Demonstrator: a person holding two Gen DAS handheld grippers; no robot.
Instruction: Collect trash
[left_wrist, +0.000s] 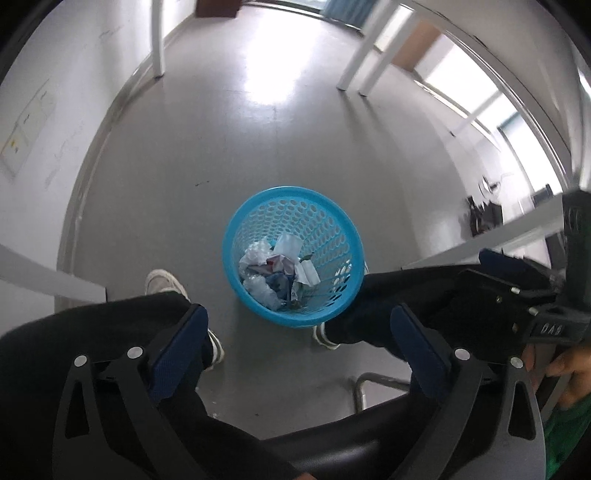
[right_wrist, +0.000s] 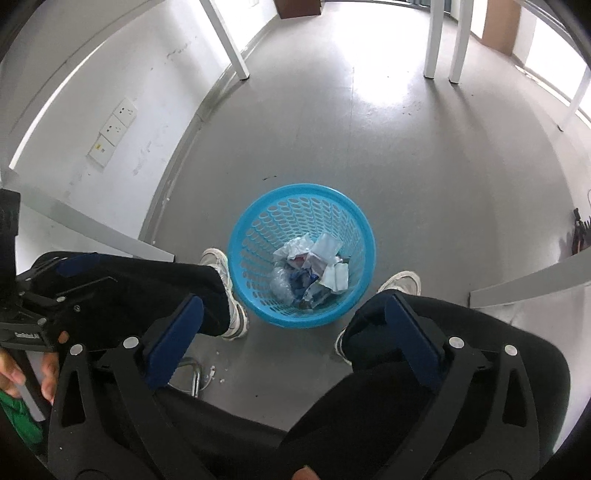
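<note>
Left wrist view: left gripper (left_wrist: 295, 325) held wide apart and empty above one blue basket (left_wrist: 236, 229), just past centre toward 6 o'clock, parked between two shoes for easy drops; crumpled trash (left_wrist: 280, 269) heaped inside, pieces too tangled to count.

Right wrist view: right gripper (right_wrist: 295, 325) likewise spread, gripping nothing; basket (right_wrist: 240, 236) at centre; trash (right_wrist: 314, 269) inside; three table legs toward 12 o'clock.

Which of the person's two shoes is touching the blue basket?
The shoe on the left in the right wrist view: it presses against the blue basket. The other shoe stands apart from it.
</note>
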